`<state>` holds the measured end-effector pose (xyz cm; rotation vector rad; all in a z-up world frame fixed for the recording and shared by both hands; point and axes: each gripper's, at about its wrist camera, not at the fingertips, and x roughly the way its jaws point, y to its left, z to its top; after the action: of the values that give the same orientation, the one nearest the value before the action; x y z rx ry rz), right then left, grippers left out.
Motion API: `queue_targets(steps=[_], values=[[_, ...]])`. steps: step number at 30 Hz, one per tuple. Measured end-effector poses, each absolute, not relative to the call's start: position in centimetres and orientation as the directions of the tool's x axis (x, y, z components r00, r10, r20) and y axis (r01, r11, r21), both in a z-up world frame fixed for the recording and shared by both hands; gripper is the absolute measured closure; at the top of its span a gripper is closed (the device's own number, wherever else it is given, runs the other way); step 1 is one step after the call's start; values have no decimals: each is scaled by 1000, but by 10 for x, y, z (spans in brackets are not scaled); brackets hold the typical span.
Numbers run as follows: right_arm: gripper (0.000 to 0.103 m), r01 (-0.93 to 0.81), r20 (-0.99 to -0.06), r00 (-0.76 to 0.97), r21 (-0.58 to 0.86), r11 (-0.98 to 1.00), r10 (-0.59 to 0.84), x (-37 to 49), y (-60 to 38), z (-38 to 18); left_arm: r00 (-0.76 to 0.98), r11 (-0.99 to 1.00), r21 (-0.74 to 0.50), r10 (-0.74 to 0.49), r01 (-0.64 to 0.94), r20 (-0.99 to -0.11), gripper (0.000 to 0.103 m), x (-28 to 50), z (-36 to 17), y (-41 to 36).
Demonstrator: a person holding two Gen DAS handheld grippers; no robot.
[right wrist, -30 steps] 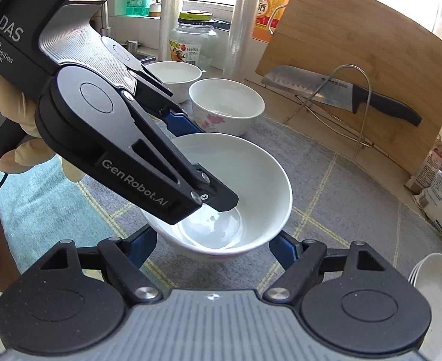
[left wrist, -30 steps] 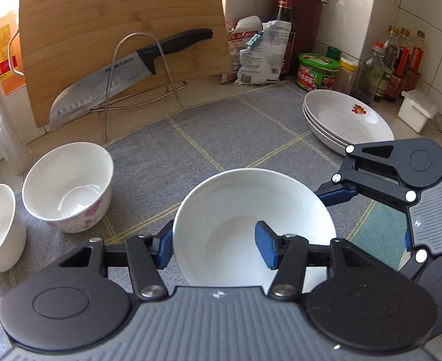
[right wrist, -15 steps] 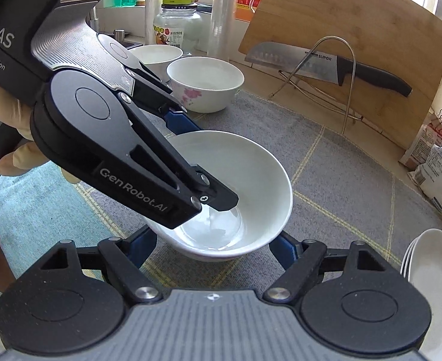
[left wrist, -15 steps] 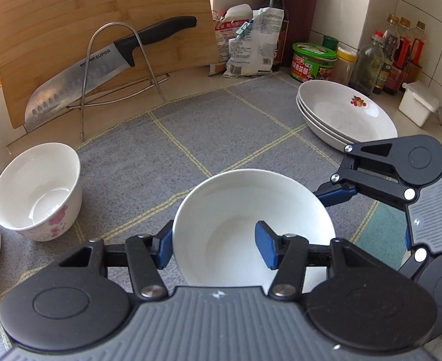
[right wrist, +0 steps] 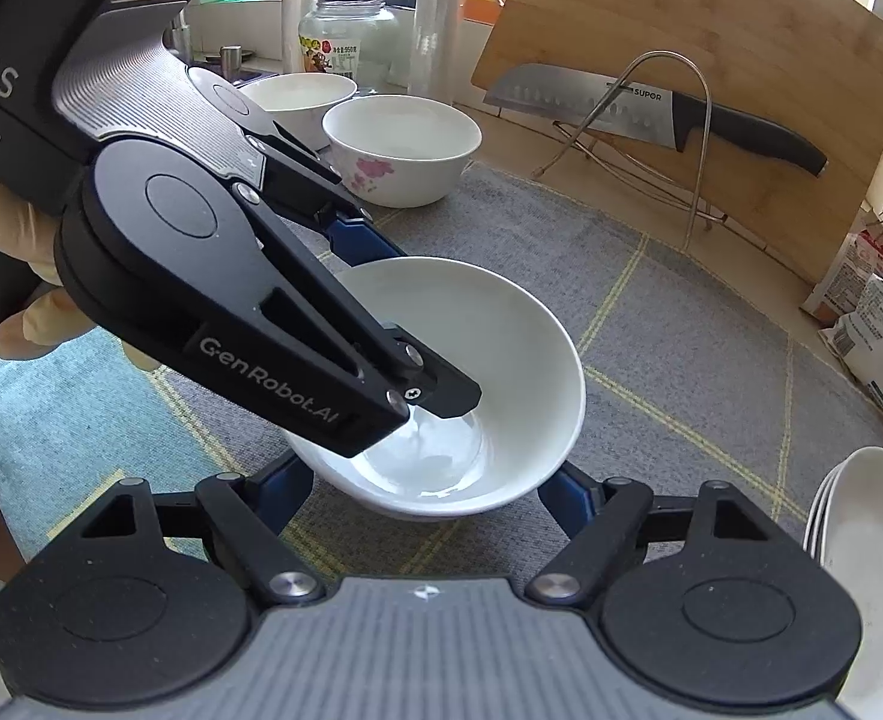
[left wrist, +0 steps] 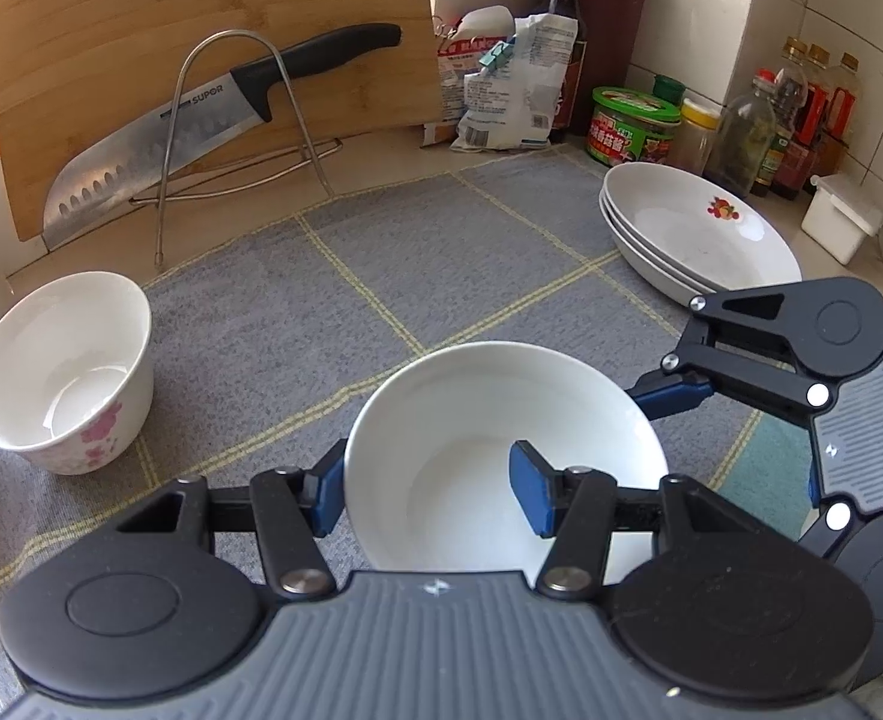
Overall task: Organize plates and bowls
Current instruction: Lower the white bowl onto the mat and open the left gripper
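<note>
My left gripper (left wrist: 429, 492) is shut on the near rim of a plain white bowl (left wrist: 477, 432), one finger outside and one inside, and holds it above the grey mat (left wrist: 333, 300). The bowl also shows in the right wrist view (right wrist: 501, 336). My right gripper (right wrist: 423, 489) is open, its fingers on either side under the bowl. A flowered white bowl (left wrist: 57, 372) stands at the left, also in the right wrist view (right wrist: 402, 147), with another white bowl (right wrist: 297, 93) behind it. A stack of white plates (left wrist: 699, 234) sits at the right.
A cutting board (left wrist: 201, 60) leans at the back with a knife (left wrist: 201, 138) on a wire rack. Food bags (left wrist: 501, 90), a green tub (left wrist: 633, 123) and bottles (left wrist: 795, 114) line the back right corner. A glass jar (right wrist: 345, 42) stands by the window.
The held bowl has moved right and slightly forward across the mat with both grippers around it; the flowered bowl has slid toward the left edge of the left view.
</note>
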<state>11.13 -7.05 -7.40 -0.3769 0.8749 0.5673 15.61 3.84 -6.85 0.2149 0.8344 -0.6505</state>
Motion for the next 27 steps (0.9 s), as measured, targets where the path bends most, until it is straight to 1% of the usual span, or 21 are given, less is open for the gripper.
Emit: queue_targets(steps=[2,3,4,6,7,14,16,19,24,27], values=[[18,-608,-804,508,-79,790,310,112,-70,-75,494,788,-72,-451,612,-743,43,156,-70,39],[17,-609,-804,508,-81,789,309,112,-69,-75,497,786,-72,-456,614,-738,36,155,-69,40],[16,-610,-802,509,-81,788,312,113,-69,-75,503,787,-69,-456,613,-734,25,154,-69,40],[3,-603,-788,523,-74,794,325,113,-71,-72,516,785,-61,-461,616,-722,18,152,-67,40],[0,-601,-779,530,-65,797,335,113,-73,-70,520,785,-57,-460,616,-719,15,151,-66,40],[0,-606,-778,524,-56,793,346,110,-75,-67,551,813,-75,-455,577,-700,13,149,-58,51],[0,-609,-778,521,-52,791,351,108,-76,-66,571,827,-74,-447,557,-689,10,146,-55,56],[0,-610,-776,521,-47,791,356,105,-79,-62,611,850,-74,-433,522,-663,8,141,-48,65],[0,-606,-771,521,-31,795,367,104,-84,-53,692,897,-66,-383,438,-611,7,129,-41,82],[0,-600,-770,525,-34,799,362,106,-86,-48,733,926,-65,-336,373,-592,3,126,-40,93]])
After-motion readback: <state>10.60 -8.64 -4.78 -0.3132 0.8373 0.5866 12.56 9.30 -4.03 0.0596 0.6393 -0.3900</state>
